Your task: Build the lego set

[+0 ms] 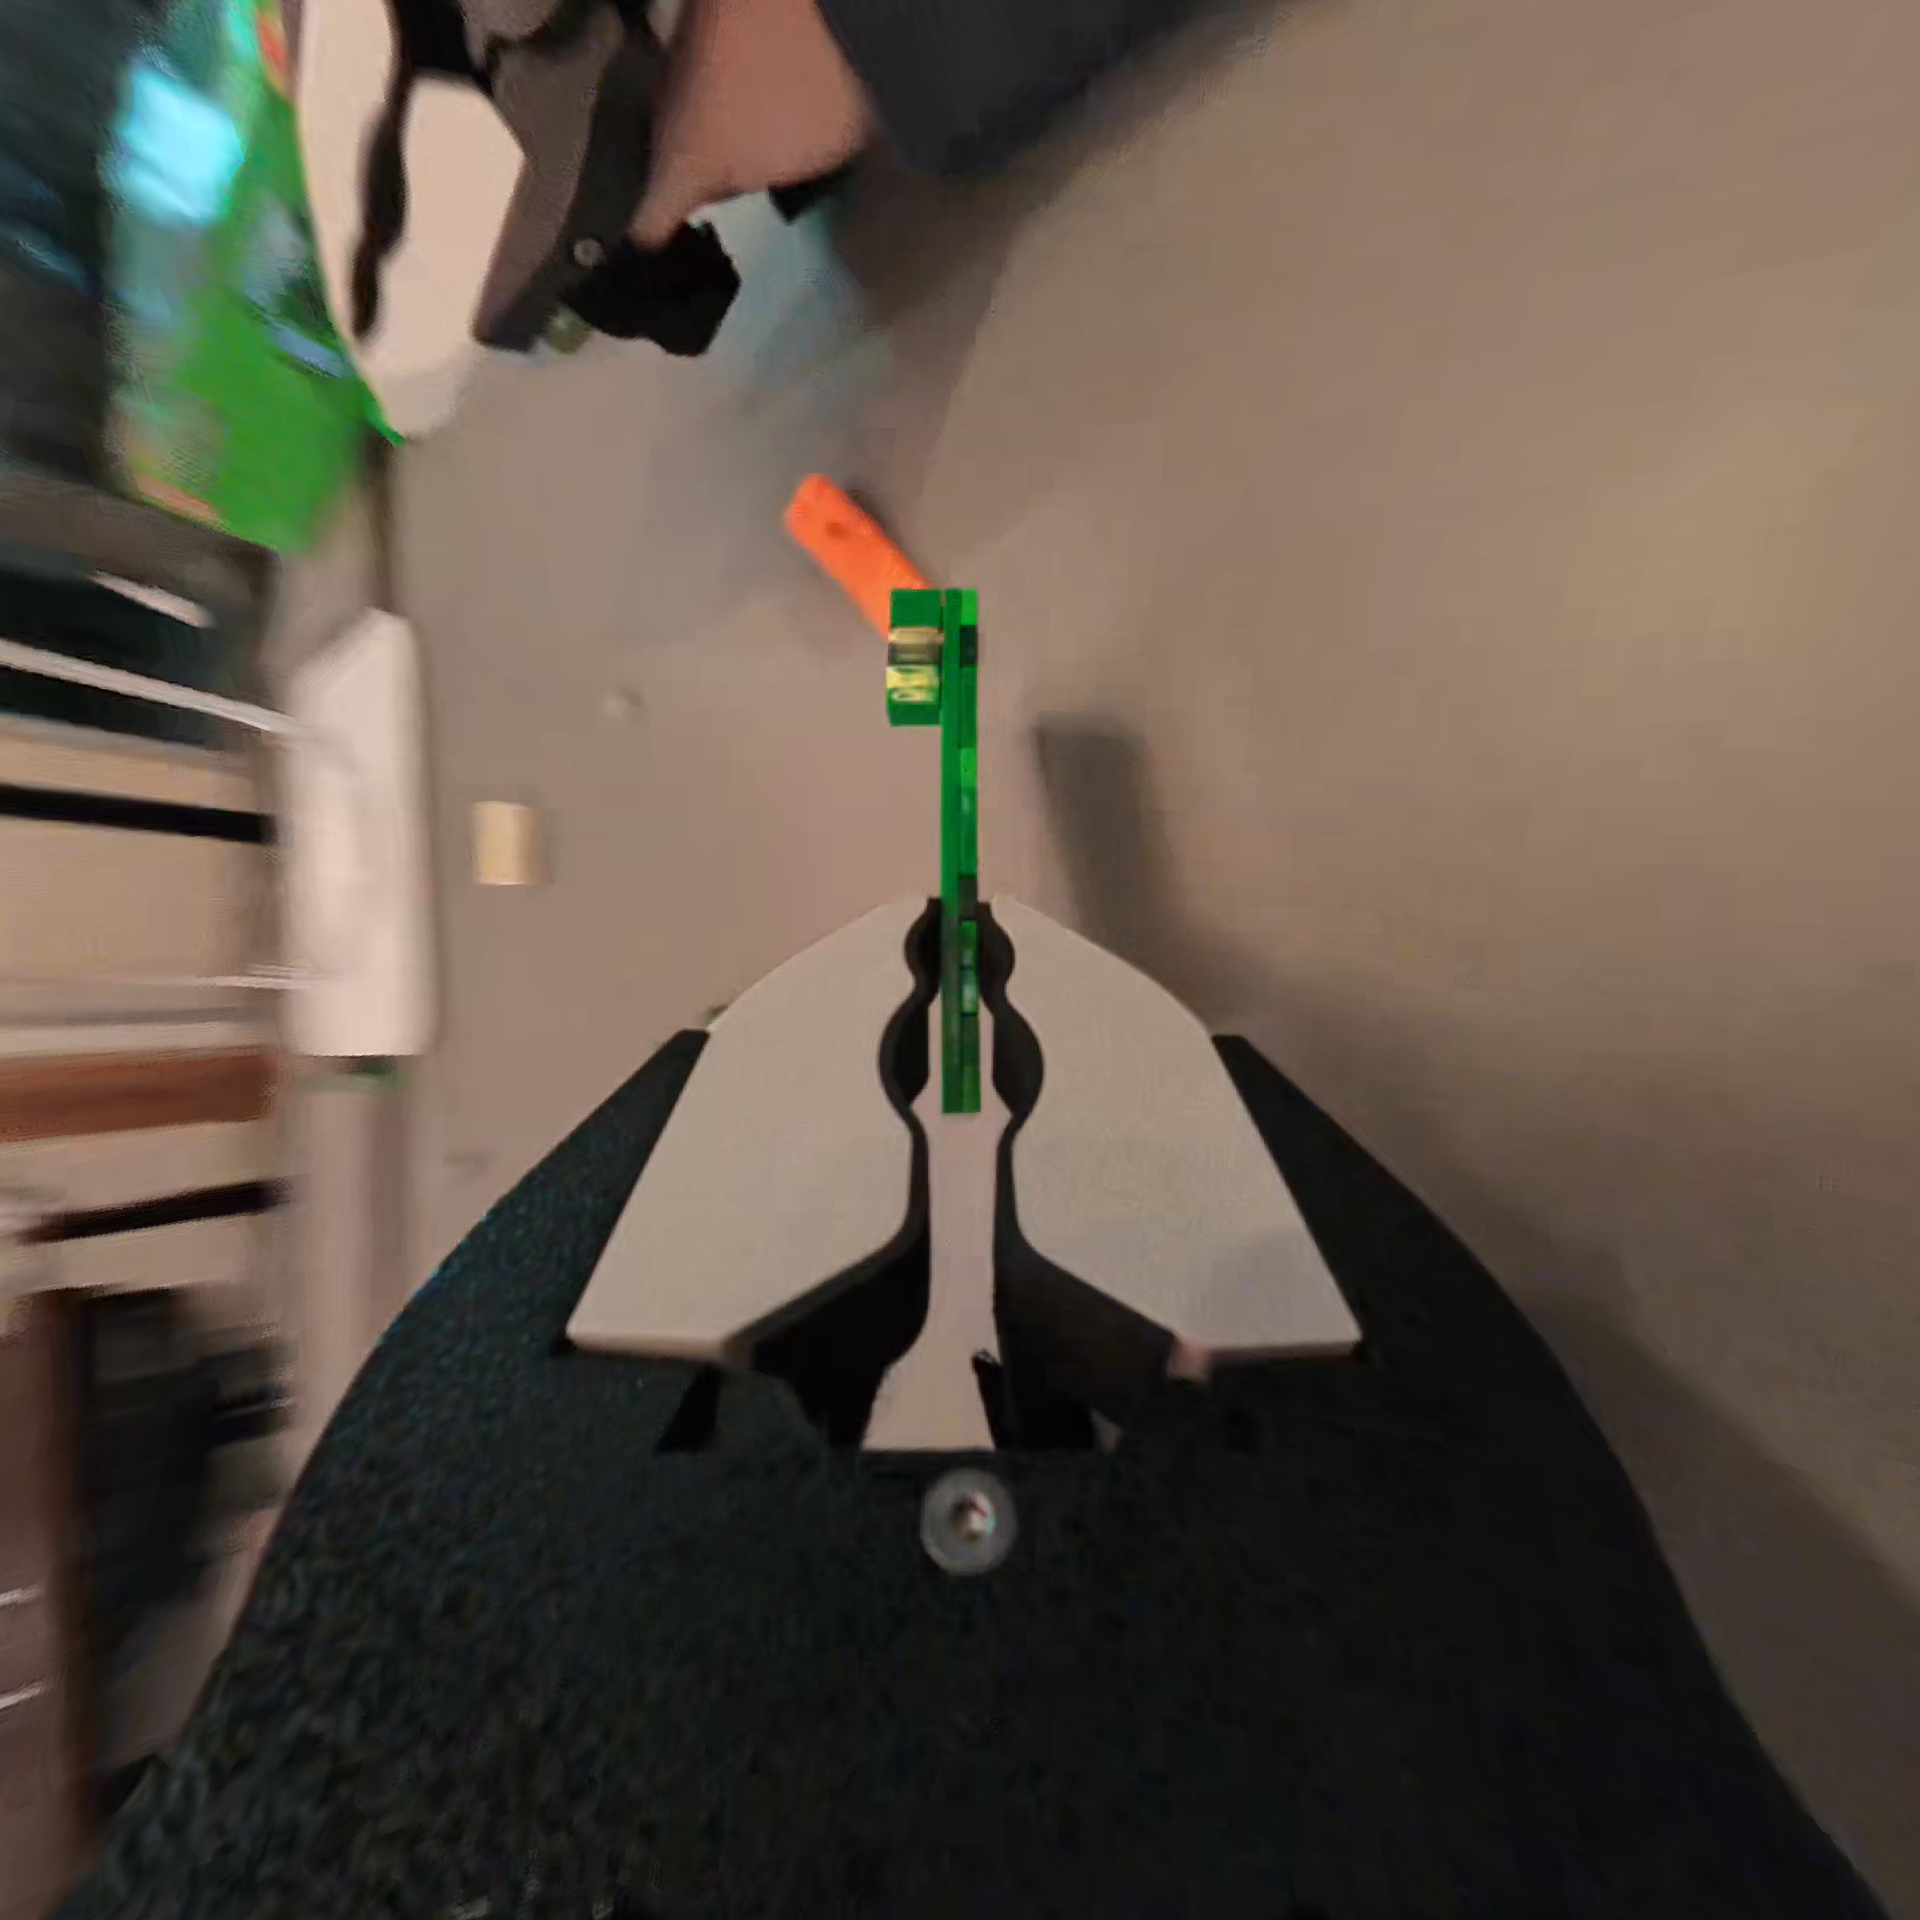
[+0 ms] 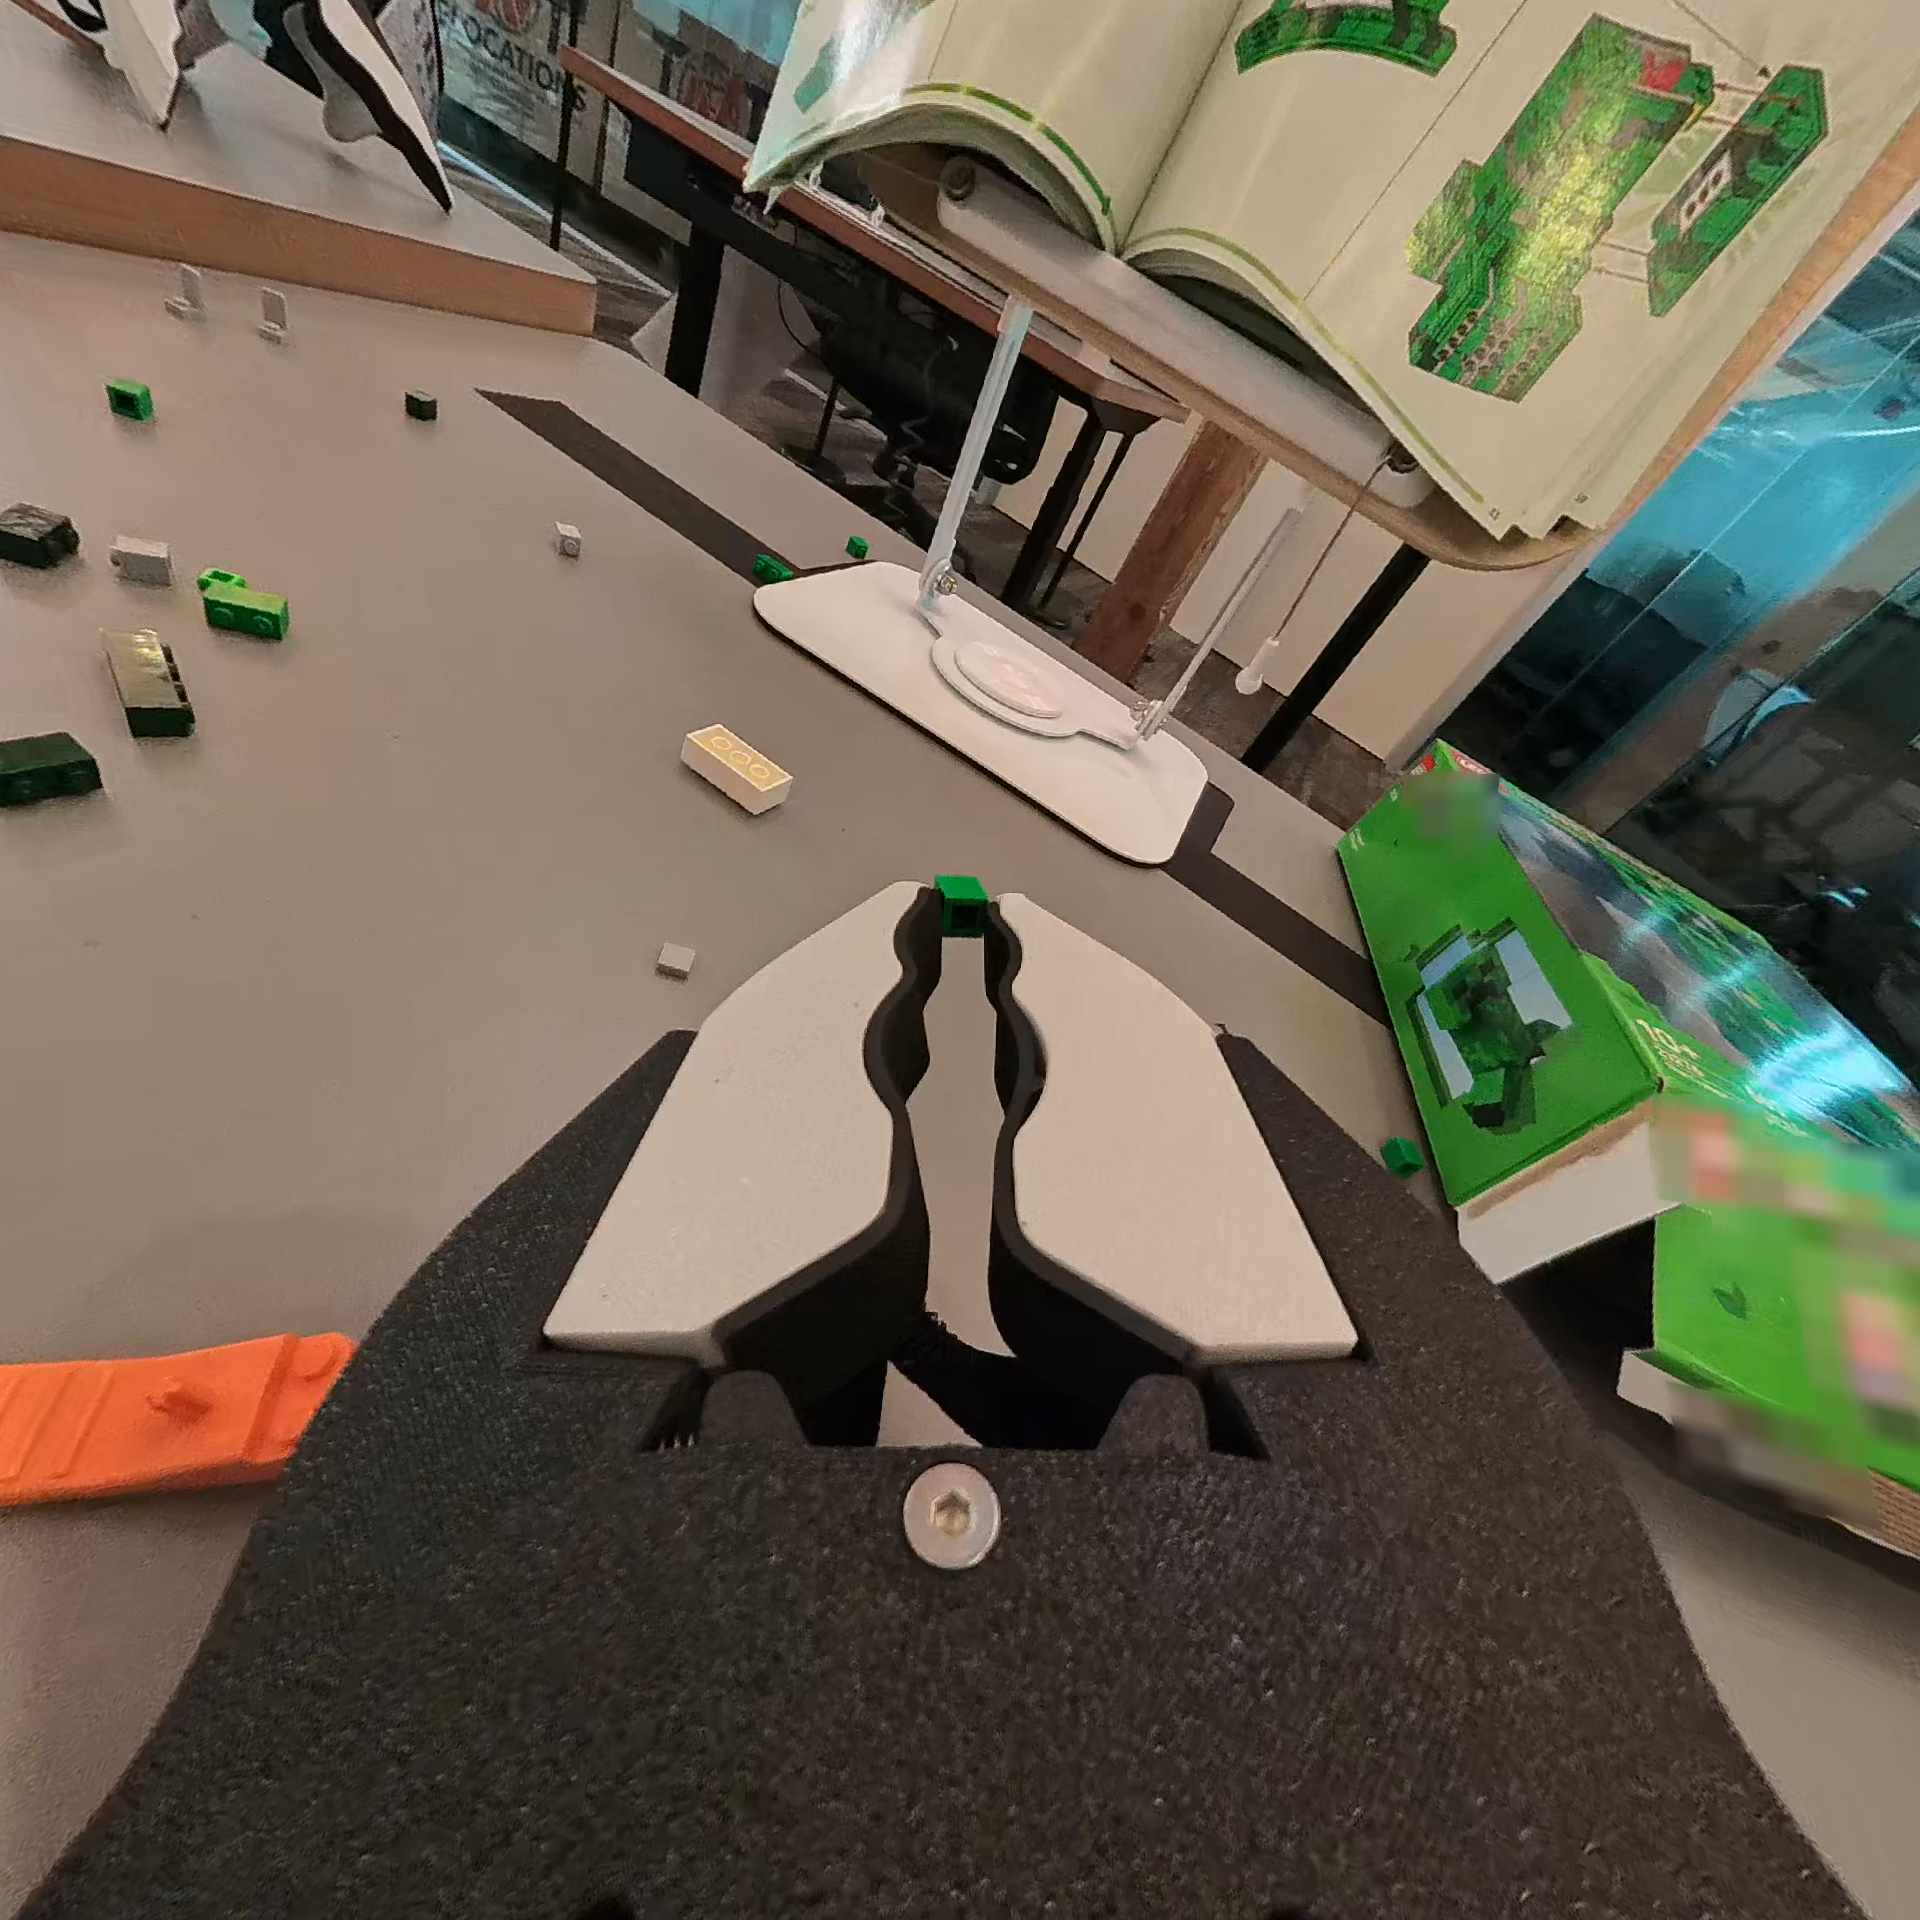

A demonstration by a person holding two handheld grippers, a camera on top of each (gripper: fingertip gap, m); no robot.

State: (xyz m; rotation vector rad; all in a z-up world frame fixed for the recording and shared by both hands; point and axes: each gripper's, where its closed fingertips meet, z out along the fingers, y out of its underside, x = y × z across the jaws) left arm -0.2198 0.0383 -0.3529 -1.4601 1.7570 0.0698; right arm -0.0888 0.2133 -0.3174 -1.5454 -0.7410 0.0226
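Note:
My left gripper [image 1: 960, 914] is shut on a thin green plate [image 1: 960, 790], held edge-on and standing upward past the fingertips; a small green brick [image 1: 914, 657] is fixed to its far end on the left side. My right gripper [image 2: 961, 909] is shut on a tiny green brick [image 2: 958, 904] at its fingertips, held above the grey table [image 2: 416, 935]. The right gripper [image 1: 613, 249] also shows far off at the top of the blurred left wrist view, held by a hand.
Loose green, dark green, white and grey bricks [image 2: 244, 608] lie scattered at the left. A white brick [image 2: 736, 767] lies ahead. An orange brick separator [image 2: 156, 1413] is at the lower left. A book stand [image 2: 987, 696] holds the open instructions [image 2: 1403, 156]. Green boxes [image 2: 1507, 987] stand at the right.

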